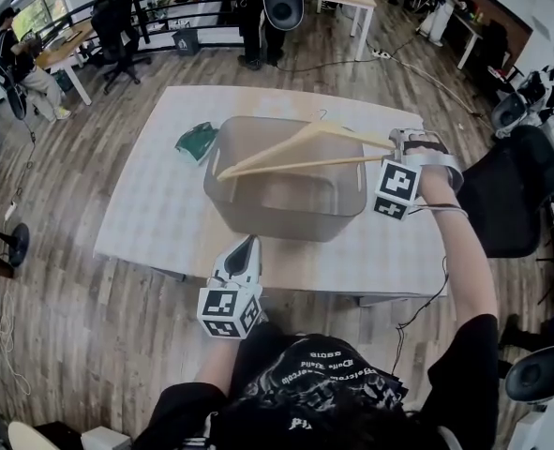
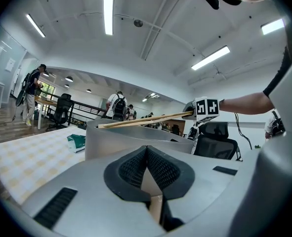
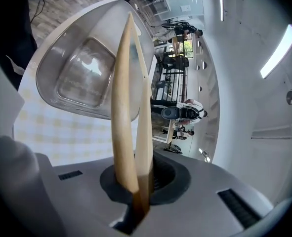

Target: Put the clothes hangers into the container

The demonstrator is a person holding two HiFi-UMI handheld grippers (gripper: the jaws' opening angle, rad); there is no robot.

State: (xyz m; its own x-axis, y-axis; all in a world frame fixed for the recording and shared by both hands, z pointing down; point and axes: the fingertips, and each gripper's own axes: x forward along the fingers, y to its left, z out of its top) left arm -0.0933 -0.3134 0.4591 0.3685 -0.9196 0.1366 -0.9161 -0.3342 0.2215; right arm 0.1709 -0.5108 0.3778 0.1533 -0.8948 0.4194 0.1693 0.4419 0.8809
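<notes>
Hanger [image 1: 300,148] hovers above the container [image 1: 277,216], one end clamped in the right claw [image 1: 396,144]; left claw [image 1: 243,251] closed, empty. Next move, likely: lower it inside, then let go

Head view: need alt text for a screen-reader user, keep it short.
The right gripper holds a wooden hanger by one end over an open grey container on a white table. The left gripper, shut and empty, points at the container's near wall; a green item lies on the table left of the container.
</notes>
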